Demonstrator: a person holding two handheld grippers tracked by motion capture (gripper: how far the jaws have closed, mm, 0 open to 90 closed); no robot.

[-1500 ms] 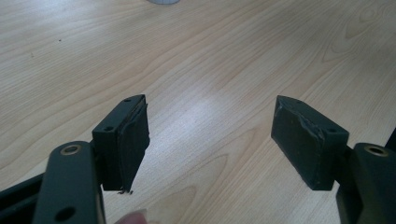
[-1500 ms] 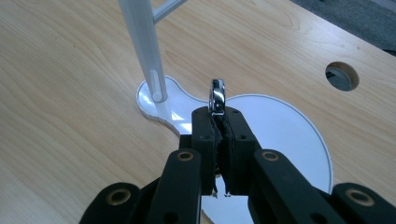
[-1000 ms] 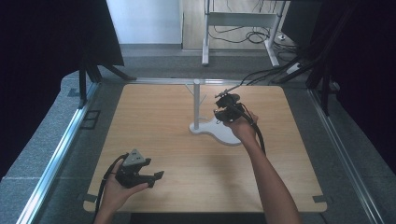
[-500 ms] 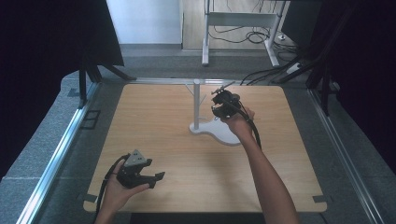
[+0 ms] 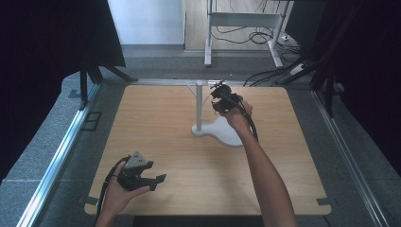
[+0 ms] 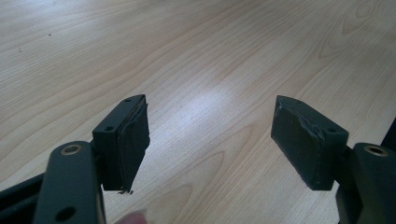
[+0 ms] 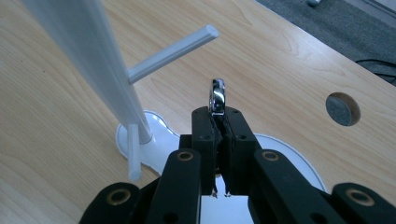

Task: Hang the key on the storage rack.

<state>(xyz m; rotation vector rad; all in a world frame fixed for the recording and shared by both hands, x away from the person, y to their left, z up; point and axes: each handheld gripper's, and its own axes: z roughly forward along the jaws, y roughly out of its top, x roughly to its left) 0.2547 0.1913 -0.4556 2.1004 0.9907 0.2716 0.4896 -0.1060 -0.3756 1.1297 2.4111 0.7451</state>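
A white stand with an upright post [image 5: 199, 101] and a flat base [image 5: 222, 135] rests on the wooden table [image 5: 156, 123] at centre back. My right gripper [image 5: 218, 90] hovers just right of the post's top. In the right gripper view that gripper [image 7: 218, 116] is shut on a shiny metal ring [image 7: 217, 99], which stands edge-up above the pads. The post [image 7: 88, 51] is to its left, an upper peg [image 7: 175, 46] points past the ring, and a short lower peg [image 7: 133, 151] sticks out near the base. My left gripper [image 5: 156, 174] rests open at the front left, with bare wood between its pads [image 6: 210, 140].
A round hole [image 7: 343, 108] is cut in the tabletop beyond the stand's base [image 7: 280, 149]. A metal rail [image 5: 61, 156] runs along the table's left side. Grey floor, a desk frame [image 5: 208, 33] and cables [image 5: 265, 71] lie behind the table.
My right gripper has moved up and a little left with the ring, closer to the top of the post. The left gripper has stayed in place.
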